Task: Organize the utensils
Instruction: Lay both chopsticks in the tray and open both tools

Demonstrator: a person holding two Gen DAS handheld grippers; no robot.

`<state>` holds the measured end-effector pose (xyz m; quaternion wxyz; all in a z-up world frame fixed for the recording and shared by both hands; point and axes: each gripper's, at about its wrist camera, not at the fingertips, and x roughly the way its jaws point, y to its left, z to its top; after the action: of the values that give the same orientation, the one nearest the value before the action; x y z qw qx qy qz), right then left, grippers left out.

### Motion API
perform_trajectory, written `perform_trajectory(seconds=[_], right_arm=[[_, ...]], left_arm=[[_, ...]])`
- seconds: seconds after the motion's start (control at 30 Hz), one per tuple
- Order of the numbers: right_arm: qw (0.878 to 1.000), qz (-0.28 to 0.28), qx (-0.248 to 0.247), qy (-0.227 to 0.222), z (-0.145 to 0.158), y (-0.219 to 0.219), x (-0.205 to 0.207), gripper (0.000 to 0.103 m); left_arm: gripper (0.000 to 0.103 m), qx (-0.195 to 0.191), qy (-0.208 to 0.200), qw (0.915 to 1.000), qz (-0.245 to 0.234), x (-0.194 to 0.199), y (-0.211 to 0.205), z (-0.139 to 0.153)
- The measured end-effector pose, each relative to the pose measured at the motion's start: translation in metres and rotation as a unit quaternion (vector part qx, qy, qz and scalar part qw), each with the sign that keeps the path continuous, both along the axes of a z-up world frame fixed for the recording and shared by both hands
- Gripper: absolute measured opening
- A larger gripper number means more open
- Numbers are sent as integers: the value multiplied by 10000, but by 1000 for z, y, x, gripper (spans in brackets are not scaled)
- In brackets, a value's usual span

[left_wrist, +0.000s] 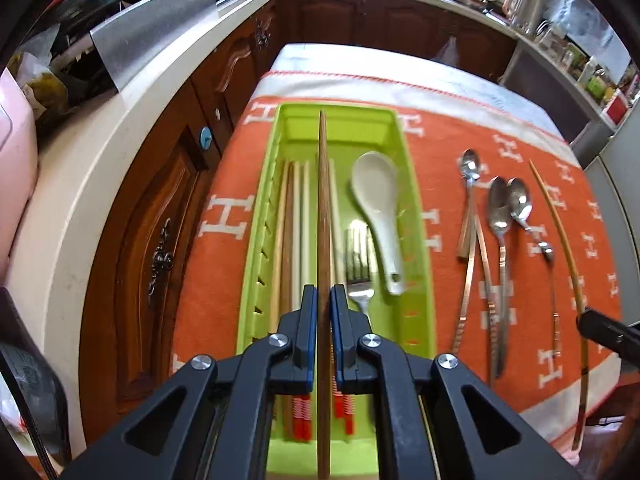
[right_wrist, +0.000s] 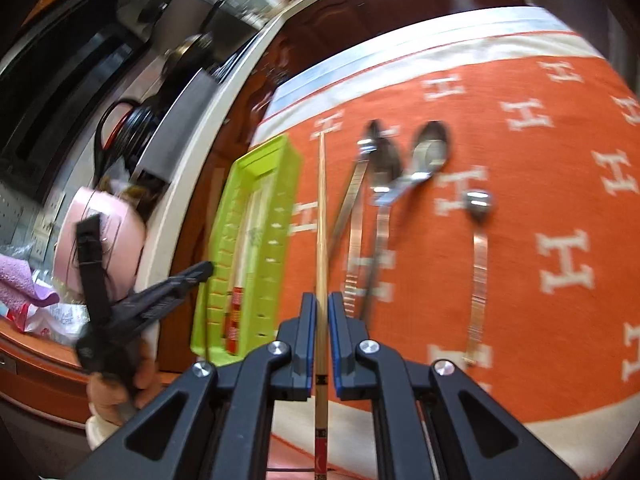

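Orange woven cloth [left_wrist: 224, 272], slim wooden chopstick [left_wrist: 323, 240].

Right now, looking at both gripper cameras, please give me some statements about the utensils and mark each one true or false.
1. The left gripper holds a dark chopstick over the green tray. True.
2. The white spoon lies on the orange cloth. False: it lies in the tray.
3. The right gripper grips a light chopstick. True.
4. All metal spoons are in the tray. False: they lie on the cloth.
5. A fork is in the tray. True.
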<state>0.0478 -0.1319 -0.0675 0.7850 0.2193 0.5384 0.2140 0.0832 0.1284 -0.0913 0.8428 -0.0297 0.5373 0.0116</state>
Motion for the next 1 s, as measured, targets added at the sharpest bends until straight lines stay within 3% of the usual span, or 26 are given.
perform_trajectory(seconds=[0.2,0.43,0.6,0.8,1.0], right_arm=[[9979,449,435,154,-10,64,35,6],[9945,506,677,615,-41,114,64,6],[9932,440,781,748,-51,136,78,7],[9919,604,722,851,-57,147,75,9],[9944,872,248,551,-40,137,57,9]], left_arm=[[4,-267,133,9995,135,9,17,-18],[4,-372,61,9990,253,19,32,-18],[16,-266,-14,9983,510,15,34,-9],[20,-135,-210,9982,553,4,30,9],[21,-281,-131,9983,502,-3,25,11]])
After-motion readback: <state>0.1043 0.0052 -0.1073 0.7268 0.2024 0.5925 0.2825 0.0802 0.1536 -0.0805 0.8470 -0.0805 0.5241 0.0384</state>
